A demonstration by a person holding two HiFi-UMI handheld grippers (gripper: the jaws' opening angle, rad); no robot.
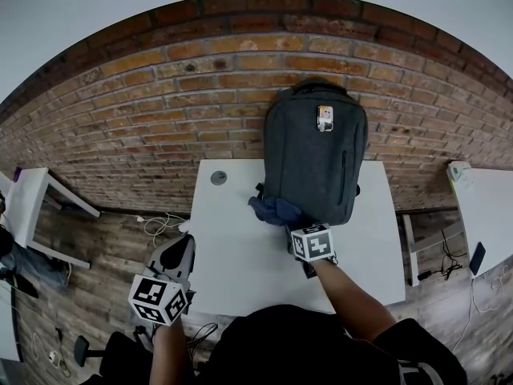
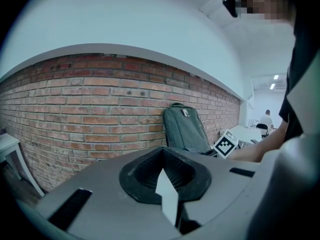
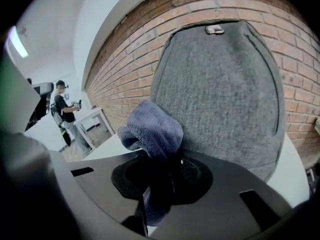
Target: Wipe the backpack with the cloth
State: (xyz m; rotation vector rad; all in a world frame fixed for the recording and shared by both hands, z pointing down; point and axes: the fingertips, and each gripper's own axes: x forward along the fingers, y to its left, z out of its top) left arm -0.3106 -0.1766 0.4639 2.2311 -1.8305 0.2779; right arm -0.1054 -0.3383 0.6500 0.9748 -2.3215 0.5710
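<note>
Right tool [image 3: 161, 186]: clamped on the cloth [image 3: 152, 129], a dark blue-grey fold pinched between the jaws. The rest bunches up above them. In the head view the right tool [image 1: 290, 224] points away from the person, marker cube on top, arm reaching over the bench [image 1: 240, 255].

Cloth [image 1: 275, 209] is pressed against the lower left part of the backpack's front, just above the bench surface. In the right gripper view the bunched cloth touches the grey fabric of the backpack [image 3: 220, 89] low on its left side.

Backpack [image 1: 315, 159]: dark grey, upright at the back of the bench, its back leaning on the brick wall [image 1: 160, 111]. A small label [image 1: 325, 119] sits near the top of the front and a zip line runs down the right side.

Left tool [image 2: 167, 194]: jaws narrow, close together, nothing held between them. In the head view the left tool [image 1: 184, 237] is off the bench's left edge, over the wood floor [image 1: 128, 239], well apart from the backpack. From its own view the backpack [image 2: 185, 129] shows far off to the right against the wall, with the right tool's marker cube [image 2: 226, 144] beside it.

Bench is white, with a round grey cap [image 1: 218, 178] near its back left corner. A small white table [image 1: 32, 195] stands far left, and another white bench [image 1: 485, 207] far right. Cables [image 1: 160, 224] lie on the floor by the wall. A person [image 3: 65, 111] stands in the background of the right gripper view.
</note>
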